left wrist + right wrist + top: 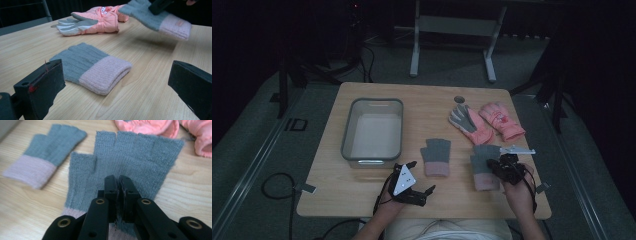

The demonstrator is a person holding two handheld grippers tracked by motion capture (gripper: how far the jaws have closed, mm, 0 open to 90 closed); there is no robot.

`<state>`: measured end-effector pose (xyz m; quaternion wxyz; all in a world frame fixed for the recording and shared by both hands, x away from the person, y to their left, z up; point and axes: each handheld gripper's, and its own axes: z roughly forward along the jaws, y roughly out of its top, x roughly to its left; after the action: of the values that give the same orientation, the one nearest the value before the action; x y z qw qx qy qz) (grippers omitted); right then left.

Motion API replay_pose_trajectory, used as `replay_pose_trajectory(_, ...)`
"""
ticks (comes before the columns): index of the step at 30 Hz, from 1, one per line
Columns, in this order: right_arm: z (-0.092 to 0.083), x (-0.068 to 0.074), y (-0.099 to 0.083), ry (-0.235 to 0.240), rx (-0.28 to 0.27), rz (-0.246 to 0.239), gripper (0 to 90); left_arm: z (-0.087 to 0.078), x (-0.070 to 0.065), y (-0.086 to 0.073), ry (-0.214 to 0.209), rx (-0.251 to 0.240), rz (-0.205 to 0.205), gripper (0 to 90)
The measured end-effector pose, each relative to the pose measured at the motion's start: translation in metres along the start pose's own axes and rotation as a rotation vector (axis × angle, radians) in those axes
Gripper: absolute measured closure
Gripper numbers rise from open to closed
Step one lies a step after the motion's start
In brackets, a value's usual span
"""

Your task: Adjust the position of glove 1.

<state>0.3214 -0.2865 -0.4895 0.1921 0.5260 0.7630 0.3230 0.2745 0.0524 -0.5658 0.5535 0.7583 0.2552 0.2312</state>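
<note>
Two grey knit fingerless gloves with pink cuffs are on the wooden table (362, 185). One knit glove (436, 156) (92, 67) (47, 152) lies flat near the middle. My left gripper (422, 176) (117, 75) is open just in front of its cuff, one jaw on each side, touching nothing. My right gripper (496, 164) (120, 182) is shut on the other knit glove (484, 160) (135, 157), pinching the grey palm fabric. In the left gripper view that held glove (155, 17) hangs clear above the tabletop, cuff drooping.
A pair of pink ski gloves (489, 122) (97, 21) (150, 126) lies at the back right of the table. A grey plastic bin (346, 135) stands at the left. A round hole (459, 99) sits near the far edge. Cables trail on the floor at the left.
</note>
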Motion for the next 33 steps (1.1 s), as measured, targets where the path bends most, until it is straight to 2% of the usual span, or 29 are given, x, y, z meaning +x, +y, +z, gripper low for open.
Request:
replay_pose_trajectory(5, 0.009, -0.002, -0.005, -0.011, 0.023, 0.000, 85.0, 0.000, 0.000, 0.000, 0.000, -0.001, -0.002, 0.2)
replay_pose_trajectory(8, 0.017, -0.008, -0.007, -0.015, 0.037, 0.018, 84.9, 0.000, 0.000, 0.000, 0.001, 0.000, 0.000, 0.2)
replay_pose_trajectory(11, 0.023, -0.009, -0.008, -0.023, 0.049, -0.005, 84.7, 0.000, 0.000, 0.000, 0.000, 0.001, 0.002, 0.2)
replay_pose_trajectory(12, 0.032, -0.012, -0.011, -0.015, 0.076, 0.006, 84.3, 0.000, 0.000, 0.000, 0.000, 0.001, 0.003, 0.2)
replay_pose_trajectory(16, 0.038, -0.015, -0.014, -0.015, 0.097, 0.015, 83.4, 0.000, 0.000, 0.000, -0.002, 0.002, 0.006, 0.2)
replay_pose_trajectory(18, 0.043, -0.017, -0.017, -0.016, 0.115, 0.028, 79.5, 0.000, 0.000, 0.000, -0.002, 0.002, 0.007, 0.2)
replay_pose_trajectory(26, 0.045, -0.019, -0.018, -0.006, 0.114, 0.030, 75.3, 0.000, 0.000, 0.000, 0.000, 0.000, 0.008, 0.2)
replay_pose_trajectory(27, 0.041, -0.021, -0.014, 0.001, 0.101, 0.005, 74.4, 0.000, 0.000, 0.000, 0.000, 0.000, 0.008, 0.2)
replay_pose_trajectory(28, 0.041, -0.021, -0.014, 0.001, 0.101, 0.005, 74.4, 0.000, 0.000, 0.000, 0.001, -0.001, 0.008, 0.2)
replay_pose_trajectory(29, 0.038, -0.022, -0.010, 0.005, 0.090, -0.044, 73.2, 0.000, -0.001, 0.000, 0.002, 0.000, 0.009, 0.2)
replay_pose_trajectory(30, 0.038, -0.022, -0.010, 0.005, 0.090, -0.044, 73.2, 0.000, -0.001, 0.000, 0.004, -0.002, 0.008, 0.2)
replay_pose_trajectory(31, 0.037, -0.023, -0.008, 0.012, 0.092, -0.076, 72.2, 0.000, -0.001, 0.000, 0.005, -0.004, 0.007, 0.2)
replay_pose_trajectory(32, 0.036, -0.025, -0.005, 0.042, 0.098, -0.134, 70.0, 0.000, -0.001, 0.000, 0.006, -0.005, 0.006, 0.2)
replay_pose_trajectory(33, 0.035, -0.025, -0.003, 0.055, 0.101, -0.160, 70.0, 0.000, -0.001, 0.000, 0.005, -0.004, 0.005, 0.2)
